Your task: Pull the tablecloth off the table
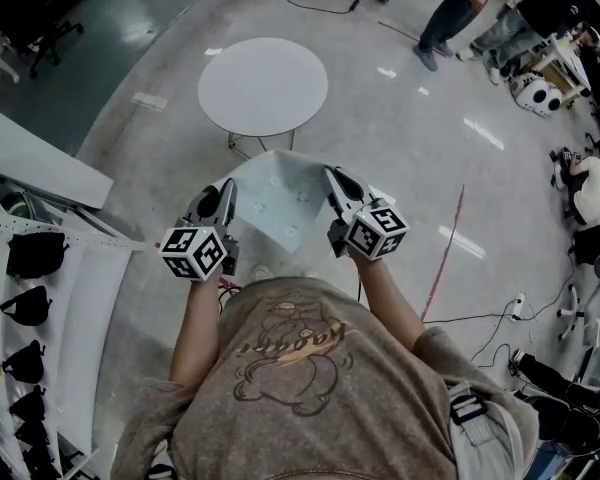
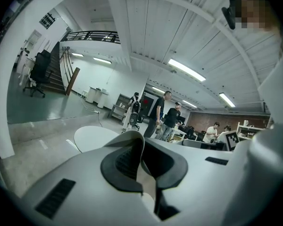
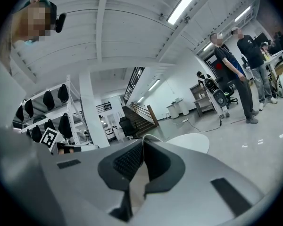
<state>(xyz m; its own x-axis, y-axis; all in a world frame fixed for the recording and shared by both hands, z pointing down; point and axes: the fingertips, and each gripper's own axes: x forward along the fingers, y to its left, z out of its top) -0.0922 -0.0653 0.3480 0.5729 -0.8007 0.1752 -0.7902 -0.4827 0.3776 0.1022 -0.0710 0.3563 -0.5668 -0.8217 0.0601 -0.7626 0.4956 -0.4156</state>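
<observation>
The left gripper (image 1: 223,192) is clamped on one corner of the tablecloth (image 1: 280,203), a pale strip pinched between its dark pads (image 2: 122,166); the right gripper (image 1: 336,180), at 3 o'clock from it, grips the other corner the same way; from the head view both pinched corners are hidden inside the jaws; the cloth hangs spread between them, apart from the bare round table (image 1: 263,83) at 12 o'clock, whose legs mostly hide under its top; people (image 1: 460,8) at 1 o'clock are cut off by the frame
</observation>
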